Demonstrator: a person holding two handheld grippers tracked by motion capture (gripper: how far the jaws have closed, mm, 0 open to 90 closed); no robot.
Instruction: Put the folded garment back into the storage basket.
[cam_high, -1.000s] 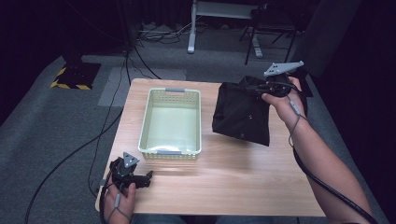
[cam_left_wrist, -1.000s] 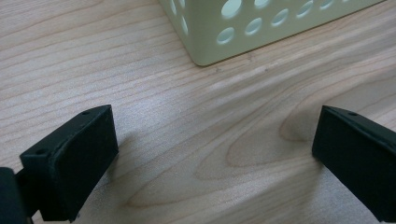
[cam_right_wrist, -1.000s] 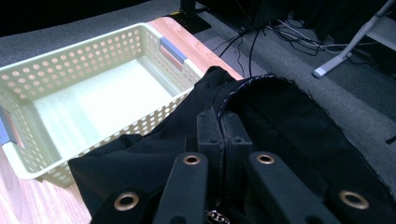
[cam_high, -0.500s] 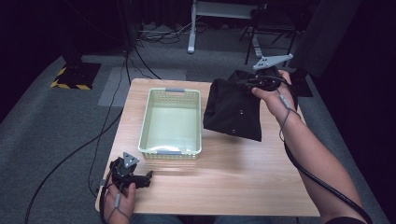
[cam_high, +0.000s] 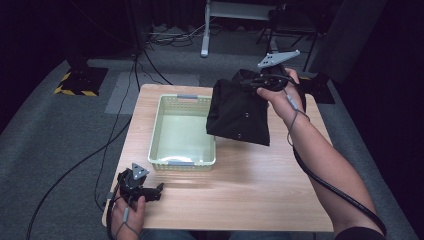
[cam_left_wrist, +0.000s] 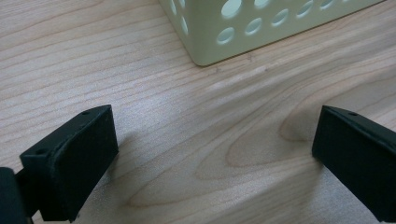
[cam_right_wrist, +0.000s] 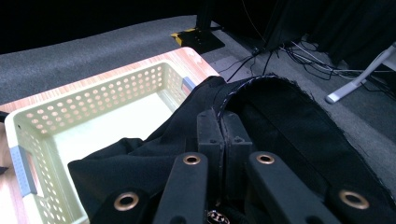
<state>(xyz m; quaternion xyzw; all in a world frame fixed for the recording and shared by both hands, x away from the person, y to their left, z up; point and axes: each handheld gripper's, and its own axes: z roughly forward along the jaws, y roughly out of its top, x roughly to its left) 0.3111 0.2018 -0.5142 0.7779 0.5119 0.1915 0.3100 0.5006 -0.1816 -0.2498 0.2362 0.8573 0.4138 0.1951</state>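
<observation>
A folded black garment (cam_high: 239, 116) with small buttons hangs in the air over the table's far right part, its left edge over the right rim of the pale green basket (cam_high: 159, 131). My right gripper (cam_high: 260, 81) is shut on the garment's top edge; in the right gripper view the jaws are pressed together on the black cloth (cam_right_wrist: 280, 116) at the right gripper (cam_right_wrist: 222, 135), with the basket (cam_right_wrist: 32, 116) below and to the left. My left gripper (cam_high: 157, 191) rests on the table near the front left corner, its jaws wide apart over bare wood at the left gripper (cam_left_wrist: 212, 154), nothing between them.
The wooden table (cam_high: 260, 185) carries the perforated basket, whose corner (cam_left_wrist: 210, 42) lies just beyond the left gripper. Cables (cam_high: 90, 155) run across the grey carpet at the left. A yellow-black striped base (cam_high: 75, 90) and a desk leg (cam_high: 205, 47) stand beyond the table.
My right hand has carried the hanging garment to the left, from beside the basket to over its right rim. The left gripper has stayed where it was.
</observation>
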